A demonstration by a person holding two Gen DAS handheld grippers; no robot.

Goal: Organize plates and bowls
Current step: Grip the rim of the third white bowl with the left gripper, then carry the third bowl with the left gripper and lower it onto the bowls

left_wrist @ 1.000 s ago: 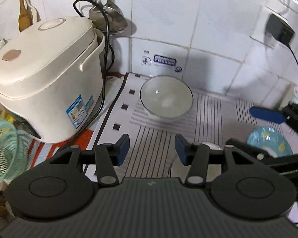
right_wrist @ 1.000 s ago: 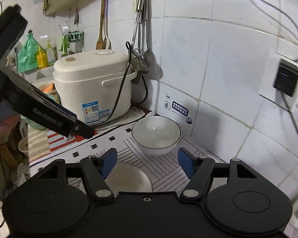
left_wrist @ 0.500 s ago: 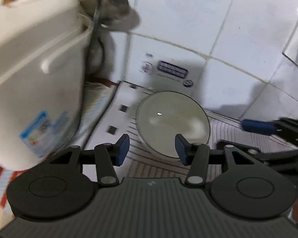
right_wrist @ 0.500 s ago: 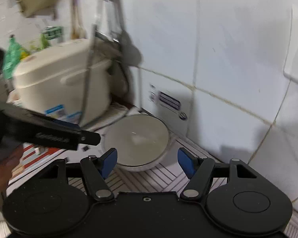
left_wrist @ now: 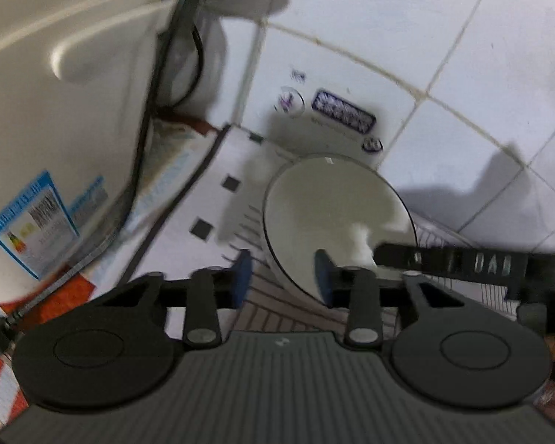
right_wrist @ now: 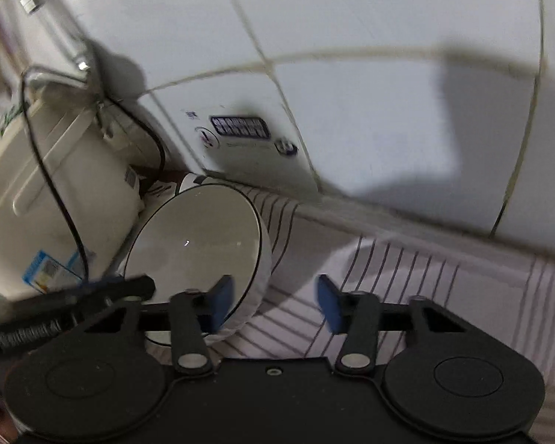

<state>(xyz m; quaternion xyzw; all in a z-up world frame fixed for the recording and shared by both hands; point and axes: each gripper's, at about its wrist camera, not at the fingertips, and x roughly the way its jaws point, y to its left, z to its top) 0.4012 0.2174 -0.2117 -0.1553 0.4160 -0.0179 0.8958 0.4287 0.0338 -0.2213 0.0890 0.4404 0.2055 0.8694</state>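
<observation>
Your left gripper (left_wrist: pixel 282 277) and right gripper (right_wrist: pixel 273 303) are both closing astride opposite rim sections of the white ceramic bowl (left_wrist: pixel 333 218), pads not yet pressing, bowl on the striped counter mat (right_wrist: pixel 407 277) beside the cream rice cooker (left_wrist: pixel 55 129).

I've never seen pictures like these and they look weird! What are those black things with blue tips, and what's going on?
Those are two hand-held claws. A person holds one in each hand, and each carries a small camera looking along its two blue-tipped fingers. One picture comes from the left claw, the other from the right claw. The lens bends everything round. Both look at a white round bowl with a thin dark rim. It stands on a white striped mat beside a cream plastic rice cooker, near a white tiled wall. Each claw has the bowl's rim between its fingers and is closing. Neither seems to pinch it yet, so nothing is held.
</observation>
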